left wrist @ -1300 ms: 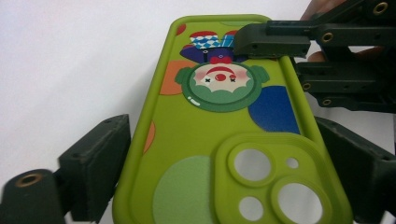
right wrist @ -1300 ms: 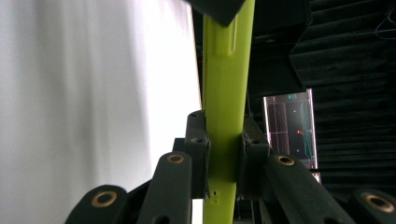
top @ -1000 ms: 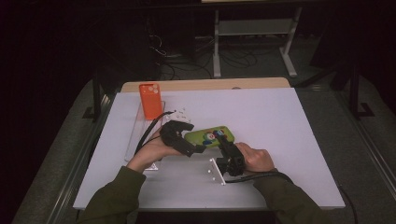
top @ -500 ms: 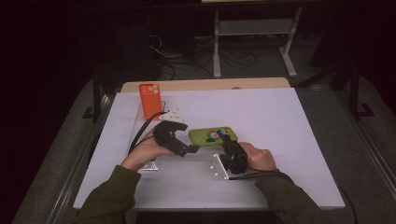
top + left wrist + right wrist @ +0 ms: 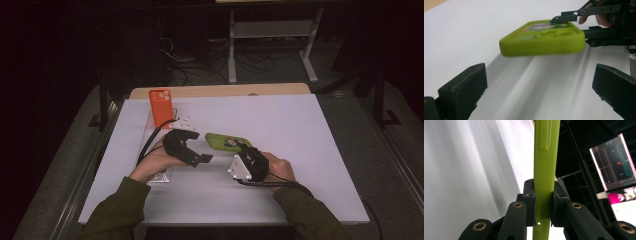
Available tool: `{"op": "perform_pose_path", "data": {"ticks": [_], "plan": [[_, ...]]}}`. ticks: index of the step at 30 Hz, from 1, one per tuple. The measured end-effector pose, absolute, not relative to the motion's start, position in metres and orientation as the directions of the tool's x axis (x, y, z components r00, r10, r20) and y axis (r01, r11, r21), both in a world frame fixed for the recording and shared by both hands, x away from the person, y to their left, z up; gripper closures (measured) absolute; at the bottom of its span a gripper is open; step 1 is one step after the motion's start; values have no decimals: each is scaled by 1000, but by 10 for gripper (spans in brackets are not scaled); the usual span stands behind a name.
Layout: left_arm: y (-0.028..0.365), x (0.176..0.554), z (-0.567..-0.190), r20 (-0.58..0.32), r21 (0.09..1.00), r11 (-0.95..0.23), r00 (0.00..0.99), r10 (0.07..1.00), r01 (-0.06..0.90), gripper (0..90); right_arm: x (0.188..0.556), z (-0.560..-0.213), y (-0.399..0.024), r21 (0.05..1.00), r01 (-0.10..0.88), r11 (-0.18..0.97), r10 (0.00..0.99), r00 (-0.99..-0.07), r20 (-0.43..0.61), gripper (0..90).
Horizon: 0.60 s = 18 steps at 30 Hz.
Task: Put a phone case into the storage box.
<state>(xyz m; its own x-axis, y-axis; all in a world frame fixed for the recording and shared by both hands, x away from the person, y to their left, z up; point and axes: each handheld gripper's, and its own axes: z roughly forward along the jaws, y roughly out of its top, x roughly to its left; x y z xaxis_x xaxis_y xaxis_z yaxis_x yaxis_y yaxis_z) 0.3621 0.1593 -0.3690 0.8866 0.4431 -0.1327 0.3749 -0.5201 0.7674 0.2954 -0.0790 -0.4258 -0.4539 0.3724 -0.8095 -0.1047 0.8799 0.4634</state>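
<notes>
Nearest the person's side of the white surface (image 5: 300, 150), two olive sleeves come up from the bottom edge of the high view, each hand carrying a black gripper. On that view's right side, the right gripper (image 5: 246, 152) has its jaws pinched on one end of a lime-green phone case (image 5: 227, 141). Its own view shows the two pads clamped against the flat faces of the case (image 5: 546, 165), which runs edge-on straight up the middle, with the white surface on one side and a dark room on the other. A grey three-cornered plate sits on top of this gripper.

Just beside it, toward the left of the high view, the left gripper (image 5: 200, 157) points at the free end of the case without touching it. Seen from the left gripper view, its two black jaws are spread wide with nothing between them, and the case (image 5: 541, 40) hangs beyond them, lifted clear of the surface, with a shadow underneath and a printed picture on its upper face. The right gripper (image 5: 566, 21) grips the case's far end there.

Farther back, near the surface's left rear part, an orange phone case (image 5: 160, 106) stands propped on a clear stand, well apart from the green one. Behind the surface runs a wooden edge (image 5: 220, 90), then dark floor with cables and a pale metal frame (image 5: 272, 45).
</notes>
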Motion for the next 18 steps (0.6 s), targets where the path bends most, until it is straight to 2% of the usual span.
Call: {"op": "perform_pose_path", "data": {"ticks": [2, 5, 8, 14, 18], "plan": [[159, 363, -369, -130, 769, -518, 885, 446, 374, 0, 297, -424, -80, 500, -80, 862, 410, -471, -781, 762], [159, 362, -369, -142, 778, -496, 877, 459, 386, 0, 298, -422, -80, 599, 3, 800, 513, -521, -682, 762], [160, 365, -369, -120, 788, -498, 884, 452, 362, 0, 303, -418, -84, 636, 46, 770, 547, -560, -622, 762], [160, 366, -369, -124, 782, -497, 875, 468, 377, 0, 310, -413, -91, 716, 132, 685, 633, -594, -496, 762], [160, 365, -369, -131, 783, -487, 868, 479, 386, 0, 313, -409, -93, 774, 229, 590, 711, -603, -363, 762]]}}
